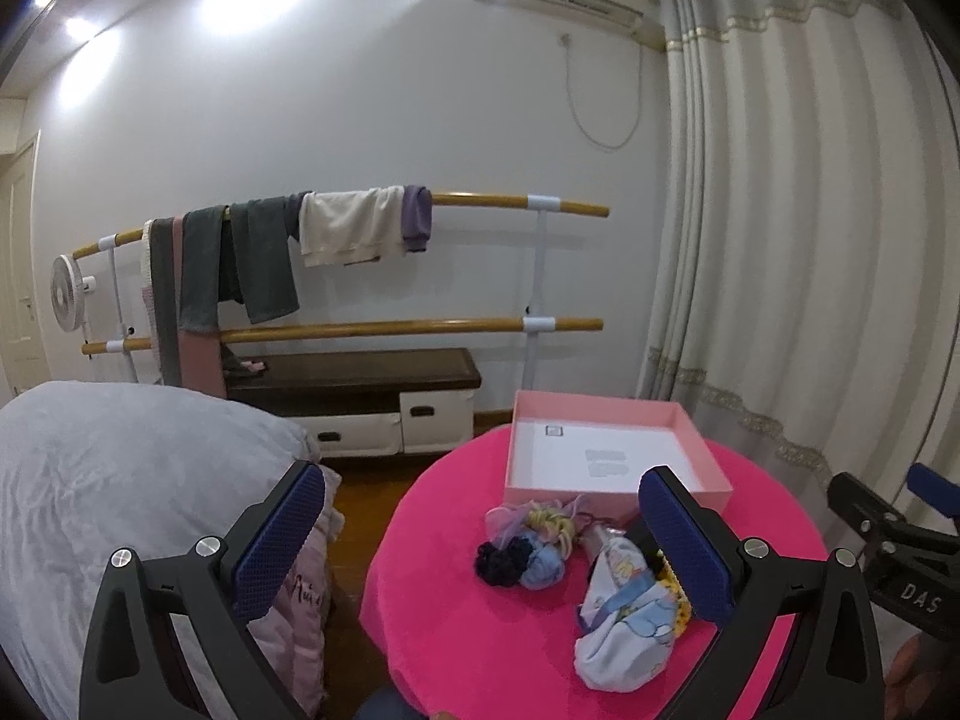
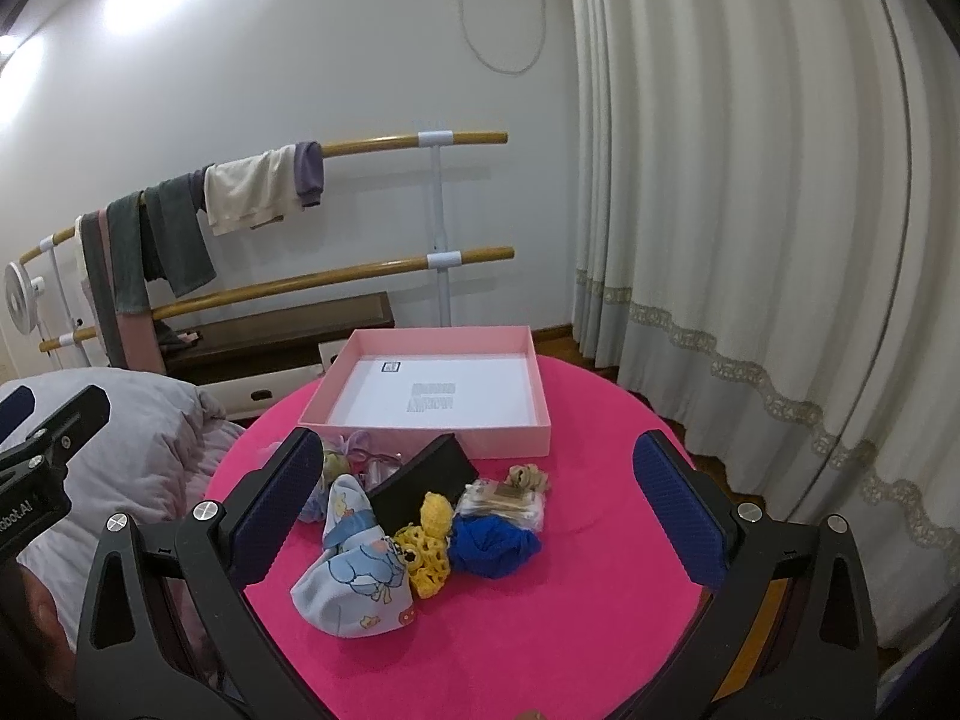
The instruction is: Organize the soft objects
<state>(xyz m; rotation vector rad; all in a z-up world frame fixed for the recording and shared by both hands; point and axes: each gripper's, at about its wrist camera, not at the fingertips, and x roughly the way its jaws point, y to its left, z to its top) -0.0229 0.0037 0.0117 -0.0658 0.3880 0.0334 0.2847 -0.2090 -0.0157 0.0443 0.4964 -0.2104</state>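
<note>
Hovering over the pink counter (image 2: pixel 540 630), the left gripper (image 1: pixel 480 546) and right gripper (image 2: pixel 480 516) both have jaws spread wide, holding nothing. A heap of soft objects (image 2: pixel 420 534) lies on the counter just before the empty pink box (image 2: pixel 516 438).

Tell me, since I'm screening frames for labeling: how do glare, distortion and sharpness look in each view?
Left wrist view: ceiling light blows out at top left, the wooden bars bow from fisheye, dark vignette fills the corners, and the pink box is sharp. Right wrist view: similar glare at upper left, the curtain curves strongly, and the soft pile on the pink table is evenly lit and sharp.
</note>
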